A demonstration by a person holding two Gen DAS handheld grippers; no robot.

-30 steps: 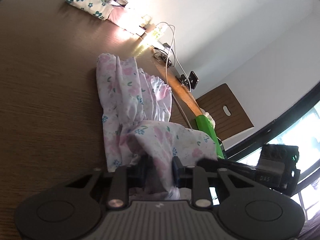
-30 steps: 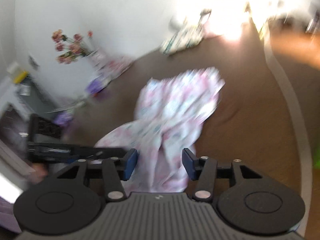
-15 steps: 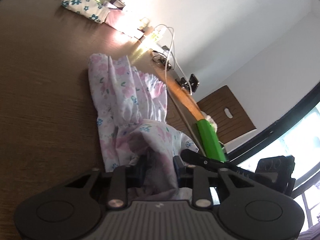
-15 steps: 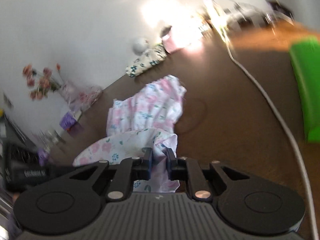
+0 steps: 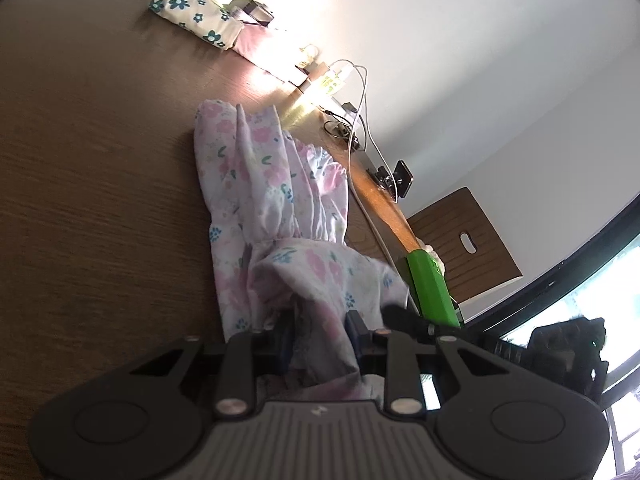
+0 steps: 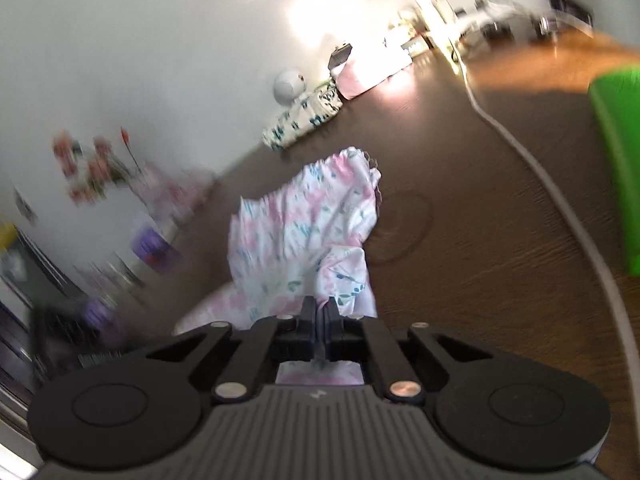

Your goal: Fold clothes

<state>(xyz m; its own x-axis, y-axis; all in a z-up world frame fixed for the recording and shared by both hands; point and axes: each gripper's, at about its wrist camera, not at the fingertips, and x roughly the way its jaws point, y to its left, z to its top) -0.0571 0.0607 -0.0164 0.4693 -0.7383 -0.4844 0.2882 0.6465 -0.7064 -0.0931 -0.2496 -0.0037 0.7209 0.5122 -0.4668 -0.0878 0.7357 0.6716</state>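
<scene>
A white garment with pink and blue flowers [image 5: 276,208] lies stretched along the brown wooden table [image 5: 88,168]. My left gripper [image 5: 320,322] is shut on a bunch of the garment's near end, lifted off the table. In the right wrist view the same floral garment [image 6: 304,224] runs away from me, and my right gripper [image 6: 319,312] is shut tight on another part of its near edge. The far end rests flat on the table [image 6: 460,264]. The right gripper's dark body shows at the left wrist view's lower right [image 5: 560,344].
A folded flowered cloth [image 5: 192,16] and a pink cloth [image 5: 260,48] lie at the table's far edge by the wall. A white cable [image 5: 360,128] and a power strip run along the edge. A green object [image 5: 432,288] and a wooden chair back [image 5: 464,244] stand nearby. A flower vase [image 6: 96,164] stands left.
My right gripper was open over the garment a second ago; it has closed fully on the cloth's edge. My left gripper has kept its hold and shifted only slightly.
</scene>
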